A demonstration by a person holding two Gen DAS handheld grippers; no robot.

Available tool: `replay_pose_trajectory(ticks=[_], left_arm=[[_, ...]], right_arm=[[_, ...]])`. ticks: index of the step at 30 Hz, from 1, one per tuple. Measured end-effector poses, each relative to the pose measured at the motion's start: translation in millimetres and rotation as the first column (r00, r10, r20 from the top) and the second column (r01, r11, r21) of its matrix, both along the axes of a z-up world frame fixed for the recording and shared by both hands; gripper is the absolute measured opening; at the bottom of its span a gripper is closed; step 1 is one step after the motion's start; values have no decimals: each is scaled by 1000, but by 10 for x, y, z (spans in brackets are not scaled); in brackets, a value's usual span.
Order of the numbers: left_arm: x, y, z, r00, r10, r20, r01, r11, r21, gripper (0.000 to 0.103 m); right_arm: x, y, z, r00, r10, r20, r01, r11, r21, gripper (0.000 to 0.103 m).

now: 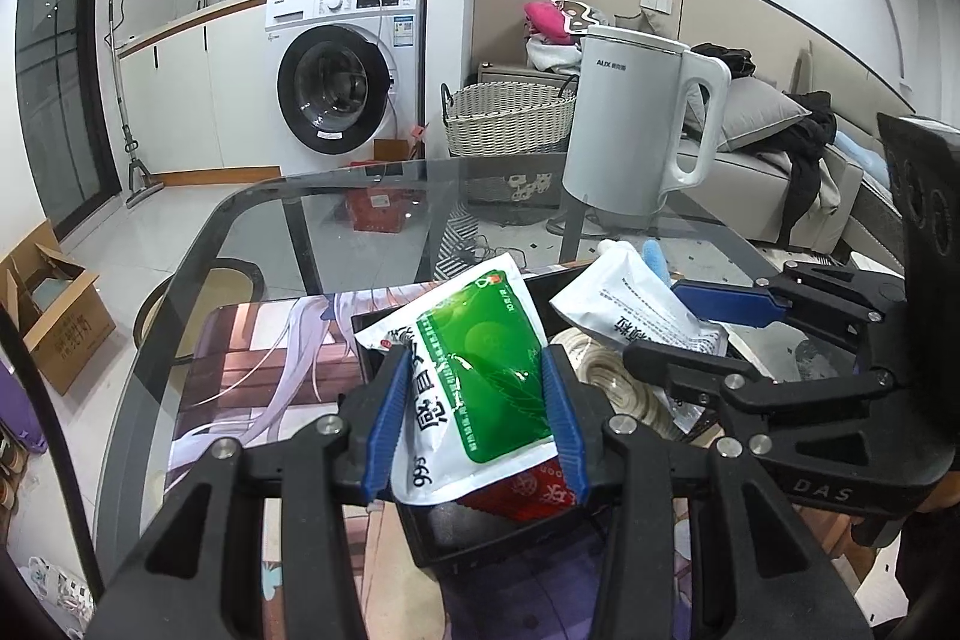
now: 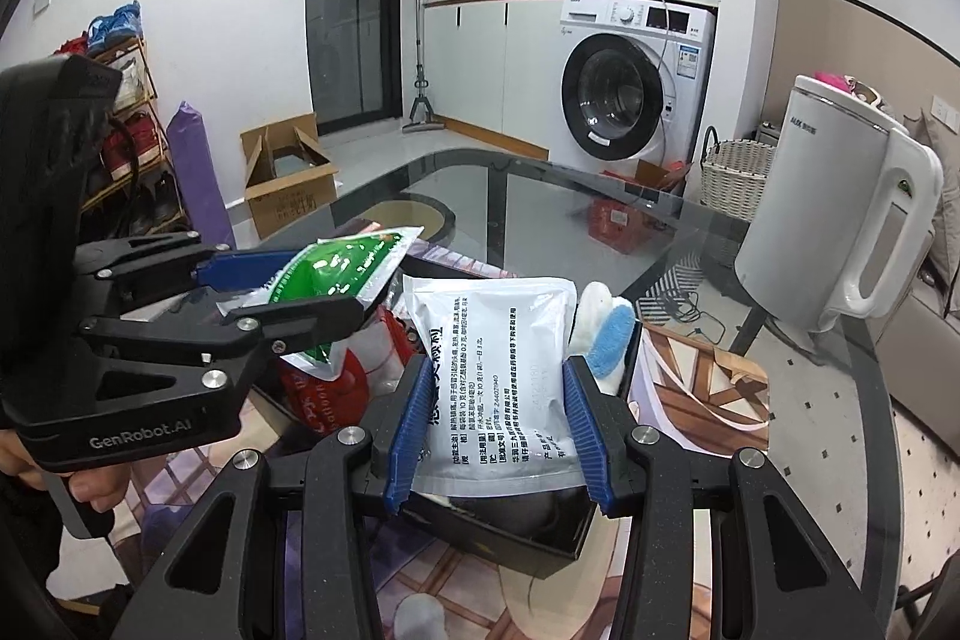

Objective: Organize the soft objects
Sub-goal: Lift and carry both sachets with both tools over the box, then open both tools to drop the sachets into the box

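Left gripper (image 1: 474,415) clamps your green pouch (image 1: 480,370) and right gripper (image 2: 495,430) pinches the white pouch (image 2: 498,376), both poised above the black tray (image 2: 540,544), which already holds soft items, so neither pouch is stowed yet.

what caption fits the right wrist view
Right tongs grip a white printed sachet above the black tray; left tongs hold a green sachet.
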State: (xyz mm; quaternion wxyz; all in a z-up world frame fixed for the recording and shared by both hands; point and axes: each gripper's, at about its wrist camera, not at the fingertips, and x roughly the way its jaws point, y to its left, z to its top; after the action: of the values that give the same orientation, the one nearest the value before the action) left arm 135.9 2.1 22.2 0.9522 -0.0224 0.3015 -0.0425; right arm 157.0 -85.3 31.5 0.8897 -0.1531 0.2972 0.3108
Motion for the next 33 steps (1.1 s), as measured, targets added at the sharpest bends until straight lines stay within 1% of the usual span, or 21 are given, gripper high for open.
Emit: replay_pose_trajectory(ticks=[4, 11, 15, 18, 20, 22, 24, 27, 29, 31, 32, 33], left_arm=[[44, 9, -31, 1000, -3, -11, 3, 1000, 3, 43], [104, -40, -48, 1000, -17, -16, 17, 1000, 11, 43], [126, -56, -50, 1000, -22, -17, 22, 1000, 8, 43], [148, -40, -38, 1000, -20, -20, 20, 1000, -2, 43], [156, -42, -43, 1000, -23, -21, 23, 1000, -2, 44], [171, -57, -55, 999, -25, -25, 26, 1000, 4, 44], [181, -63, -78, 999, -29, -29, 29, 1000, 1, 45], [210, -85, -113, 998, -34, -47, 35, 999, 2, 49], [216, -101, -134, 998, -32, -53, 33, 999, 10, 52], [219, -107, -142, 998, -23, -57, 24, 1000, 18, 62], [219, -103, -145, 998, -19, -62, 20, 1000, 18, 64], [217, -98, -151, 997, -24, -70, 25, 1000, 10, 68]], right_arm=[[96, 52, -66, 1000, 5, -7, -5, 1000, -16, 45], [187, 187, -179, 1000, 23, -20, -25, 997, -73, 45], [202, 195, -214, 999, 28, -28, -30, 996, -80, 46], [151, 203, -178, 997, 67, -23, -69, 994, -82, 58], [91, 171, -132, 997, 81, -19, -83, 994, -71, 75], [21, 115, -77, 997, 75, 8, -75, 995, -68, 80], [-7, 39, -37, 998, 63, 19, -62, 996, -60, 80], [12, -40, -18, 999, 27, 33, -24, 997, -71, 81], [32, -83, -20, 1000, 14, 27, -12, 997, -72, 81], [30, -113, -25, 1000, 4, 29, -2, 997, -74, 83], [27, -126, -25, 1000, 3, 28, -1, 998, -70, 83], [15, -137, -20, 1000, 2, 29, 0, 998, -67, 83]])
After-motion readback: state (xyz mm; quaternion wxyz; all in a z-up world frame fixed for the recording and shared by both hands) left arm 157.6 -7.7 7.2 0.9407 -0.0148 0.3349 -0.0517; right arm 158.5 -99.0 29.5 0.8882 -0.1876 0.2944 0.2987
